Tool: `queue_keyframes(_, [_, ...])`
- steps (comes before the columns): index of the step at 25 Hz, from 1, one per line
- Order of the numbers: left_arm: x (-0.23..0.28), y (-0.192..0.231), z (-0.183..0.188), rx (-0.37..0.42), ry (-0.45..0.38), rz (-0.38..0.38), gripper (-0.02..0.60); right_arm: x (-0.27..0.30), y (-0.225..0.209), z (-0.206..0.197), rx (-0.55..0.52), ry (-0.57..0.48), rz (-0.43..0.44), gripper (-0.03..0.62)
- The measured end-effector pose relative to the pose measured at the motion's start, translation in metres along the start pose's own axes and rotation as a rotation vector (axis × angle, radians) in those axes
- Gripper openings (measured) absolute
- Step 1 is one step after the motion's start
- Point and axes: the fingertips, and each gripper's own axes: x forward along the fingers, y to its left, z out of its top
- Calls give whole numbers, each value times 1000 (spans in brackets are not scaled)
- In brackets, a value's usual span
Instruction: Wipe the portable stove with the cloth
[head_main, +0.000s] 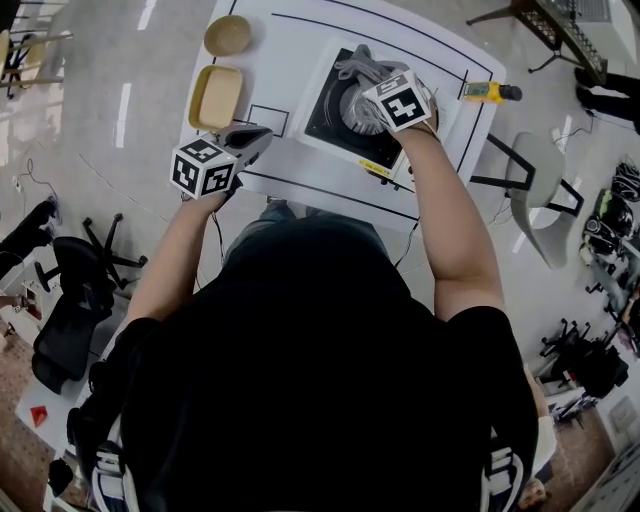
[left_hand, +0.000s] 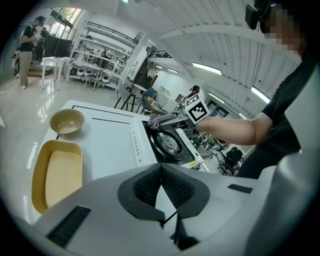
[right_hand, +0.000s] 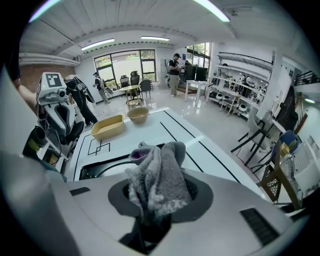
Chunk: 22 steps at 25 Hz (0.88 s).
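Gripping the cloth, the right gripper hung directly over the stove on the worktop; the left gripper, jaws closed and empty, sat farther off.

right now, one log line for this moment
right hand-held gripper: shut on cloth, over stove | left hand-held gripper: shut, empty, left of stove

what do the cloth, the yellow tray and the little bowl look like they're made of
Cloth: grey, fluffy pile with loose fuzzy edges, so likely microfibre or terry; soft and matte.
Tray: pale yellow, smooth, evenly coloured with rounded moulded corners, probably plastic or a bamboo-fibre composite; matte.
Bowl: tan, the same dull smooth look, probably the same kind of material.
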Motion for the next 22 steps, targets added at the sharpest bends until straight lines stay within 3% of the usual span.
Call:
queue_keyframes(12, [17, -10, 3, 41, 37, -52, 21, -36, -30, -58, 101, 52, -112, 112])
queue_keyframes(22, [22, -27, -1, 89, 65, -92, 21, -64, -18, -106, 184, 85, -166, 112])
